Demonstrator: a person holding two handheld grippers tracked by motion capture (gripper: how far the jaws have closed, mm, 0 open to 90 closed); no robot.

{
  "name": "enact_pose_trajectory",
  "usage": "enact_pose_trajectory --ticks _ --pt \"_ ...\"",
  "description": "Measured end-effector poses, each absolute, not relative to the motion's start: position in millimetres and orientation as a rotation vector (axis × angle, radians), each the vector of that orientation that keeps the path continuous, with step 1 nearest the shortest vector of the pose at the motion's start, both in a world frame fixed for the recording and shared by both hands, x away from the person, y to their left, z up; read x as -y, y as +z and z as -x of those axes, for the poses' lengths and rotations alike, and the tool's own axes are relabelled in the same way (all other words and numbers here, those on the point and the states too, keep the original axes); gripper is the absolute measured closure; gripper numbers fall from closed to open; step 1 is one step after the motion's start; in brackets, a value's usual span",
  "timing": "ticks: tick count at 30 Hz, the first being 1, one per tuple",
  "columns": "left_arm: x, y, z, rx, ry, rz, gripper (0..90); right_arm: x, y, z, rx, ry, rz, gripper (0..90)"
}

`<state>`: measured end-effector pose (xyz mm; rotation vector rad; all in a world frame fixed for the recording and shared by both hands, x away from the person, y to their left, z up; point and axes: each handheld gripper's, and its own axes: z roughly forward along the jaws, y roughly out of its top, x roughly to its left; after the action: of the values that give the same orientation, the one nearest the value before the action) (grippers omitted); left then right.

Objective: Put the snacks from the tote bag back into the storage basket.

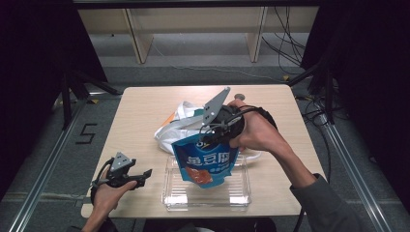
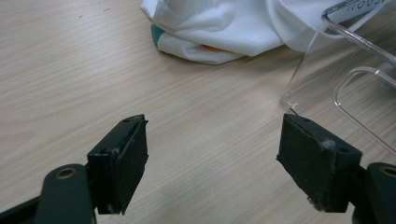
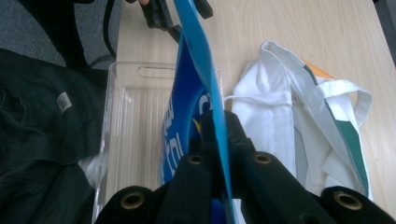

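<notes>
A blue snack pouch (image 1: 207, 164) hangs by its top edge from the right hand-held gripper (image 1: 212, 137), whose jaws are clamped shut on it, directly above a clear plastic tray (image 1: 241, 193) at the near edge of the bench (image 1: 140, 111). The pouch's lower end dips inside the tray's rim, though whether it touches the floor cannot be told. Just behind lies a crumpled white cloth bag (image 1: 183, 121), slack on the wood. The left hand-held gripper (image 1: 142, 175) waits well to the side, low over the bench, its jaws wide apart and holding nothing. The carry looks nearly complete; what appears left is to settle the pouch in the tray and let go.
</notes>
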<state>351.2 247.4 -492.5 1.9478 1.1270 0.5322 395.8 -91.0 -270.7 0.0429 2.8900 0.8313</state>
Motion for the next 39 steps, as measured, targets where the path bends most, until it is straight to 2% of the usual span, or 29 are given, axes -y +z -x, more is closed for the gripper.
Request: enact_pose_trajectory --ticks 3,5,7,10,18,22,24,26,30,34,39 --pt "-250.0 -491.5 -350.8 -1.110 0.533 -1.988 23.4 90.9 -276.4 -397.9 -2.900 0.826 -0.062 90.0" --pt "-246.3 -492.7 -351.1 -1.126 0.535 -1.936 23.4 90.8 -279.7 -399.5 -2.899 0.828 -0.057 90.0" --pt "-248.7 -491.8 -350.3 -1.113 0.534 -1.980 23.4 90.6 -282.8 -401.9 -2.900 0.822 -0.048 90.0" --pt "-246.3 -492.5 -350.9 -1.124 0.537 -1.941 23.4 91.2 -286.9 -402.7 -2.904 0.816 -0.070 90.0" --pt "-248.9 -492.0 -350.4 -1.097 0.538 -2.001 23.5 92.5 -294.8 -407.5 -2.901 0.812 -0.064 90.0" --pt "-244.9 -493.2 -350.9 -1.124 0.533 -1.949 23.4 94.4 -294.4 -406.8 -2.902 0.823 -0.085 89.0" --pt "-248.3 -492.3 -350.6 -1.092 0.539 -2.005 23.5 97.7 -291.4 -407.2 -2.901 0.866 -0.138 77.1" --pt "-247.5 -492.1 -350.8 -1.098 0.543 -1.992 23.4 101.9 -286.6 -407.5 -2.861 0.881 -0.158 71.1" --pt "-248.6 -492.1 -350.9 -1.093 0.539 -2.010 23.4 114.7 -279.8 -401.4 -2.789 0.927 -0.282 53.4" --pt "-247.7 -492.4 -350.7 -1.096 0.538 -1.996 23.4 133.8 -276.2 -397.9 -2.730 1.006 -0.340 43.9" --pt "-244.8 -493.3 -351.1 -1.111 0.536 -1.960 23.4 158.9 -277.7 -390.9 -2.693 1.062 -0.412 40.8"
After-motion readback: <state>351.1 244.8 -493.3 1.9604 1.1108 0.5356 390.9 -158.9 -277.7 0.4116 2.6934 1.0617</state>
